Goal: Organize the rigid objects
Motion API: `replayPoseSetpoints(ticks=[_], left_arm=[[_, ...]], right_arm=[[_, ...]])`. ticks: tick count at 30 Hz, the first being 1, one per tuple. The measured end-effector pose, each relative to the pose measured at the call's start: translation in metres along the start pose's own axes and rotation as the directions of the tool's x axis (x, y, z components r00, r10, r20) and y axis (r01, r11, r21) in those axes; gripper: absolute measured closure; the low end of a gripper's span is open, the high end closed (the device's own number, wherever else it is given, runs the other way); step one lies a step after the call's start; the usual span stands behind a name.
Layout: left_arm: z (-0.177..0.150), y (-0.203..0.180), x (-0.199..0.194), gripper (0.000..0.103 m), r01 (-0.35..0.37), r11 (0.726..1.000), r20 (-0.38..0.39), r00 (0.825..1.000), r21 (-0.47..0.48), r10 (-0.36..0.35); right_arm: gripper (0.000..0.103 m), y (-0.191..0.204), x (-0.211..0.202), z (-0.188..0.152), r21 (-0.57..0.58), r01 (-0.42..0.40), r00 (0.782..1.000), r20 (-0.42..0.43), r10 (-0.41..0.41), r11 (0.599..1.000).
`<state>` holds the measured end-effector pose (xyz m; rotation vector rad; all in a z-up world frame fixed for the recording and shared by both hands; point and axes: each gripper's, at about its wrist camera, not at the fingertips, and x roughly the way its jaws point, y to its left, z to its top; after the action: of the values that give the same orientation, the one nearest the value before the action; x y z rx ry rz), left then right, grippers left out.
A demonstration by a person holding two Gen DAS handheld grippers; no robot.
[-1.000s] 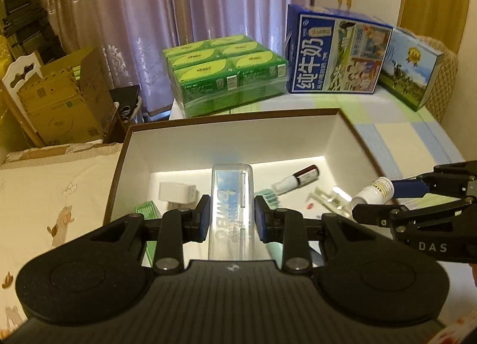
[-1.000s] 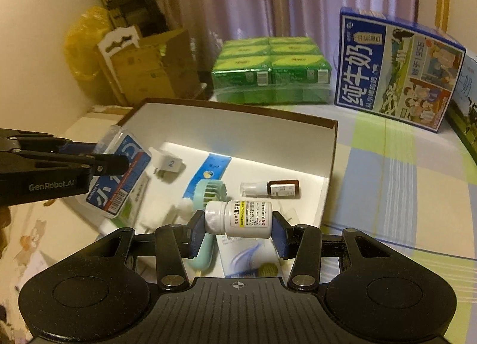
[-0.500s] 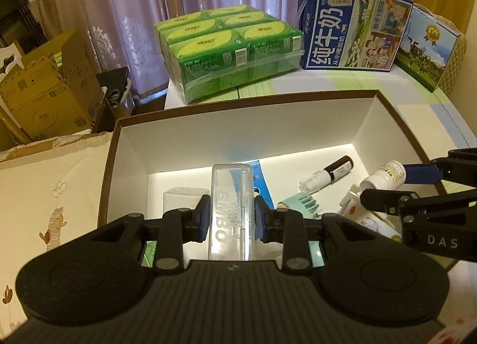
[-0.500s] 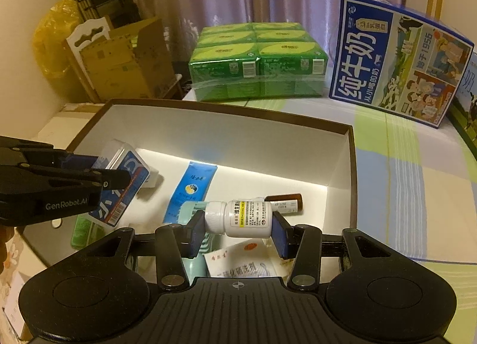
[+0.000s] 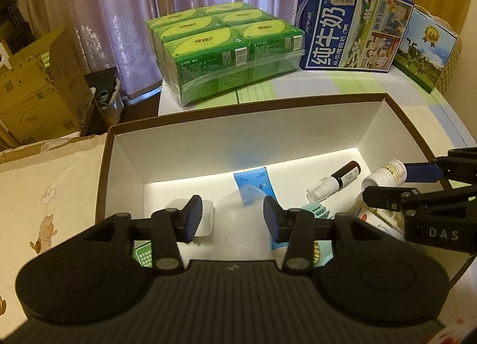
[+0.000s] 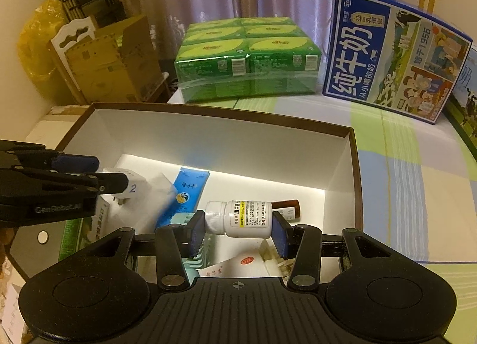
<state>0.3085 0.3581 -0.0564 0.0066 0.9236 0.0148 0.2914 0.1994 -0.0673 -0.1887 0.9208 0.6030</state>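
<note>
A brown box with white walls (image 5: 238, 138) (image 6: 226, 141) holds small items. My left gripper (image 5: 232, 214) is open over its left half; a clear plastic case (image 5: 244, 212) shows as a blur between the fingers, dropping free. In the right wrist view the left gripper (image 6: 98, 171) is at the left and the case (image 6: 161, 198) is a pale blur. My right gripper (image 6: 237, 229) is shut on a white pill bottle (image 6: 240, 218), held sideways above the box's right half. It also shows in the left wrist view (image 5: 387, 172).
In the box lie a white plug adapter (image 6: 128, 186), a blue tube (image 6: 189, 192), a brown dropper bottle (image 5: 337, 180), a teal comb (image 5: 317, 212) and paper packets (image 6: 232, 266). Green tissue packs (image 5: 226, 49) and blue milk cartons (image 5: 348, 25) stand behind the box. Cardboard boxes (image 5: 32, 90) stand left.
My left gripper has opened and let go of the clear case, which is falling into the box. Both grippers have moved forward over the box. The right still holds the bottle.
</note>
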Motion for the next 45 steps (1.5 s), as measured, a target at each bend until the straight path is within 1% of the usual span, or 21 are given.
replayPoseSetpoints(ticks=[3,4,9,13,15,18,20,22,28,30,33,38,45], left_arm=[[0.0,0.003,0.0,0.055,0.011,1.0,-0.001,1.0,-0.006,-0.011],[-0.001,0.004,0.0,0.051,0.011,1.0,0.001,1.0,-0.009,-0.011],[-0.005,0.008,-0.004,0.049,0.017,0.999,0.005,1.0,-0.03,-0.017],[-0.009,0.011,-0.007,0.041,0.016,0.999,0.006,1.0,-0.047,-0.015],[-0.01,0.01,-0.009,0.041,0.014,0.999,0.012,1.0,-0.052,-0.013],[-0.012,0.009,-0.014,0.038,0.01,0.998,0.023,1.0,-0.06,-0.009],[-0.013,0.007,-0.019,0.033,0.007,0.998,0.033,0.999,-0.064,-0.005],[-0.015,0.006,-0.022,0.031,0.008,0.998,0.039,0.999,-0.066,-0.005],[-0.02,0.001,-0.033,0.03,0.004,0.998,0.048,0.999,-0.07,-0.001],[-0.022,-0.003,-0.04,0.03,-0.003,0.998,0.065,0.998,-0.058,0.007],[-0.026,-0.008,-0.05,0.03,-0.015,0.999,0.085,0.996,-0.045,0.019],[-0.033,-0.014,-0.07,0.031,-0.009,0.998,0.125,0.992,-0.057,0.016],[-0.046,-0.026,-0.1,0.031,-0.054,0.994,0.139,0.988,-0.099,0.068]], right_arm=[[0.059,0.0,0.003,0.0,0.002,0.009,1.0,-0.009,-0.009,1.0],[0.059,0.0,0.004,0.0,0.003,0.011,1.0,-0.014,-0.011,1.0],[0.059,0.002,0.01,0.002,-0.006,0.008,1.0,-0.017,-0.008,1.0],[0.059,0.004,0.013,0.005,-0.004,-0.011,1.0,0.011,0.011,1.0],[0.056,0.004,0.013,0.006,0.002,-0.001,1.0,0.015,0.001,1.0],[0.052,0.002,0.007,0.005,0.005,-0.02,1.0,0.023,0.02,1.0],[0.051,0.002,0.003,0.002,-0.002,-0.024,0.999,0.024,0.024,1.0],[0.049,0.001,-0.002,-0.002,-0.005,-0.03,0.999,0.019,0.03,1.0],[0.044,-0.004,-0.013,-0.019,0.009,-0.032,0.999,-0.001,0.032,0.999],[0.043,-0.005,-0.017,-0.022,0.019,-0.033,0.999,-0.003,0.033,0.999],[0.041,-0.006,-0.026,-0.026,0.026,-0.04,0.999,0.005,0.04,0.999],[0.04,-0.005,-0.046,-0.032,0.028,-0.052,0.998,0.034,0.051,0.998],[0.04,-0.007,-0.079,-0.047,0.022,-0.084,0.995,0.062,0.082,0.996]])
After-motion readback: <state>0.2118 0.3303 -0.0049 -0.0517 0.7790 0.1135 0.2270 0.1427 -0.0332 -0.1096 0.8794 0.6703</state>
